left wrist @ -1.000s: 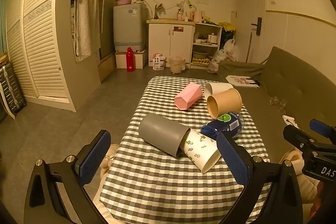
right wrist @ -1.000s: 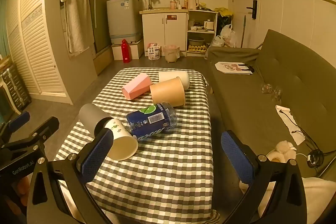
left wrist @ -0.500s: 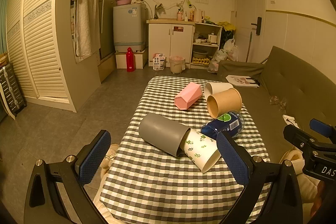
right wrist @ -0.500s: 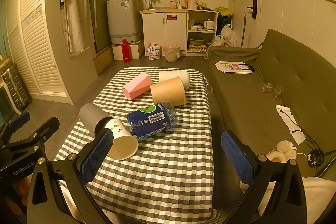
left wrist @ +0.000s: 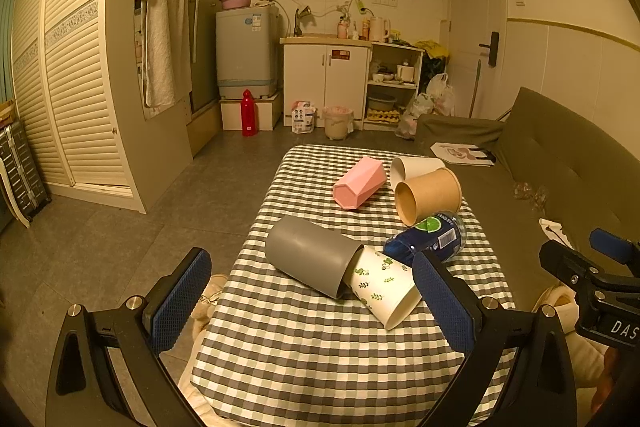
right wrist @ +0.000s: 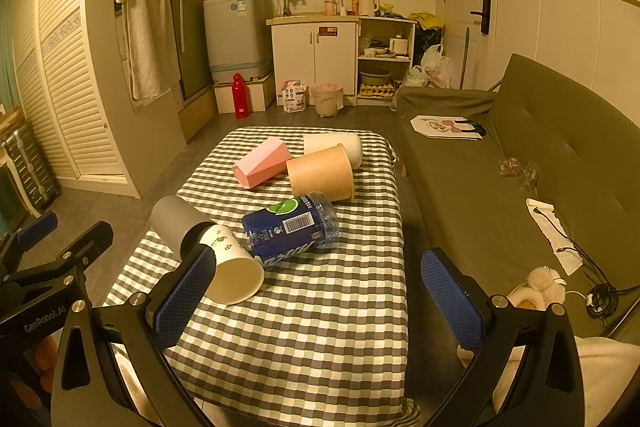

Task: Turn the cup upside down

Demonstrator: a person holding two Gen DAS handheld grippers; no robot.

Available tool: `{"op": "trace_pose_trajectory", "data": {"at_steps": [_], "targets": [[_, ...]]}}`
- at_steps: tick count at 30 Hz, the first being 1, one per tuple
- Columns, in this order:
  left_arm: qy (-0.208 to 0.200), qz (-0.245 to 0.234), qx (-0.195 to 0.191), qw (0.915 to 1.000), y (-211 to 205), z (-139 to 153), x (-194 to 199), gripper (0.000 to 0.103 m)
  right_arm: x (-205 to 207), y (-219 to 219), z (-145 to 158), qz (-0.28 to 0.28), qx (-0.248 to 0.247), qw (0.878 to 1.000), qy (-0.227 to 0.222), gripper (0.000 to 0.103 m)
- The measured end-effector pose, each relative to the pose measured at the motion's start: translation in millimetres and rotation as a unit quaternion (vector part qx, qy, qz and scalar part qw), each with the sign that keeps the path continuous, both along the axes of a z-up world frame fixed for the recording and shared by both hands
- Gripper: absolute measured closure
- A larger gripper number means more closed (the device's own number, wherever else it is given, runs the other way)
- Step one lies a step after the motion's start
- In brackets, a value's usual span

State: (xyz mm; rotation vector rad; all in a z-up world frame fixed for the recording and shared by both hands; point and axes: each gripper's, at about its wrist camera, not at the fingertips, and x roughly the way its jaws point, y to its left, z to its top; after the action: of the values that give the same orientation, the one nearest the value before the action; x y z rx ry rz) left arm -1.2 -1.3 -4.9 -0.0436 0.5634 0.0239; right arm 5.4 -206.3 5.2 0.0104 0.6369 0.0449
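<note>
Left wrist view: left gripper (left wrist: 312, 297) and right gripper (right wrist: 316, 287) both spread wide, empty; leaf-print cup (left wrist: 382, 285) seemingly lying sideways.

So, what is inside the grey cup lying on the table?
The leaf-print paper cup's base end sits in the grey cup's mouth. How deep it goes is hidden by the grey wall.

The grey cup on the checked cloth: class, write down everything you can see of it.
The grey cup is a plain, matte, plastic-looking cylinder lying on its side on the checked cloth, near the table's left edge. Its closed base points away to the left. The narrow end of the leaf-print cup is tucked into its open mouth, which faces the camera's side. Neither tool touches it.
</note>
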Motion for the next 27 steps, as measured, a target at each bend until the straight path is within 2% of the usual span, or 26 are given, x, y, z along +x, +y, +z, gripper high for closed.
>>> {"op": "trace_pose_trajectory", "data": {"at_steps": [27], "targets": [[0.001,0.000,0.001,1.0000,0.0,-0.7,0.3,0.000,1.8,-0.9,-1.6,0.000,0.001,1.000,0.002,0.000]]}}
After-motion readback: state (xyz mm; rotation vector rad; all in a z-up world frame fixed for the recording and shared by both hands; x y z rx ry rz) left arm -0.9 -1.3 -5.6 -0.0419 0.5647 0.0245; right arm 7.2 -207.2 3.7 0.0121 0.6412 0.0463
